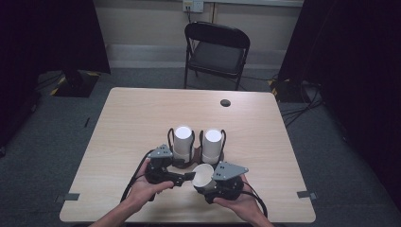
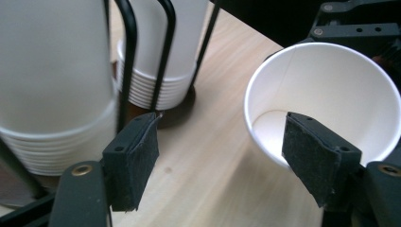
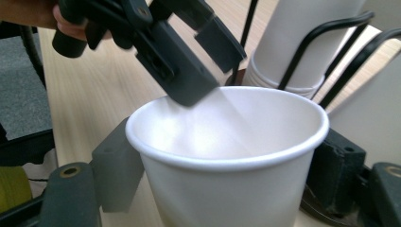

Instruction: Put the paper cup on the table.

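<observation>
A single white paper cup (image 1: pixel 203 176) is held tilted above the table's near edge, with my right gripper (image 1: pixel 205 182) shut on its sides. In the right gripper view the two jaws press the cup (image 3: pixel 227 156) from left and right. My left gripper (image 1: pixel 188 177) is just left of the cup, open, one jaw at the cup's rim (image 2: pixel 326 99) and bare table between the pads (image 2: pixel 135 161). Behind stand two upturned stacks of white cups (image 1: pixel 182 142) (image 1: pixel 212 144) in black wire holders.
The wooden table (image 1: pixel 142 113) has a small round hole (image 1: pixel 225 102) at its far right. A black folding chair (image 1: pixel 216 49) stands beyond the far edge. The person's hands come in from the near edge.
</observation>
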Demonstrator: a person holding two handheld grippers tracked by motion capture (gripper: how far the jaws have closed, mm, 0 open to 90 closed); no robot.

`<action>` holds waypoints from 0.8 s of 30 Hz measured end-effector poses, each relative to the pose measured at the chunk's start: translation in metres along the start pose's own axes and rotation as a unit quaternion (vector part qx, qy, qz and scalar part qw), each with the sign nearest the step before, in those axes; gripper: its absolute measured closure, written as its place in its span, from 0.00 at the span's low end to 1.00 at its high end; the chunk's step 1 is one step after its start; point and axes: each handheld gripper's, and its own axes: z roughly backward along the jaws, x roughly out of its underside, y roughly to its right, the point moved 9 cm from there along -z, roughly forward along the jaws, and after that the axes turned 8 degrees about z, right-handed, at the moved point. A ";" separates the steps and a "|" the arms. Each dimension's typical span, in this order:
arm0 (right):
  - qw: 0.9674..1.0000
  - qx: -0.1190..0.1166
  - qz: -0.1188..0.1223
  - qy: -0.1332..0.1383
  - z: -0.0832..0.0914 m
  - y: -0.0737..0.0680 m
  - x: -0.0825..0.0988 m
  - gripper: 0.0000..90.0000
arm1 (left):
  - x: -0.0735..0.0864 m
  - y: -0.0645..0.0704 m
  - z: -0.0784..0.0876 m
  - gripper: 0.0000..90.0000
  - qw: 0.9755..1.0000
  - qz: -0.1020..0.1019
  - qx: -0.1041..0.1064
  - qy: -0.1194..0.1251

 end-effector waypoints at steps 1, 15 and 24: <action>1.000 0.000 -0.003 0.000 0.001 0.001 0.001 0.27 | -0.001 0.000 0.001 0.29 1.000 -0.001 0.001 0.001; 0.999 0.020 -0.038 0.009 0.011 0.016 0.006 0.27 | 0.007 -0.019 0.020 0.25 0.999 -0.018 -0.039 -0.003; 0.998 0.027 -0.056 0.016 0.019 0.022 0.008 0.27 | 0.014 -0.034 0.031 0.25 0.998 -0.015 -0.057 0.003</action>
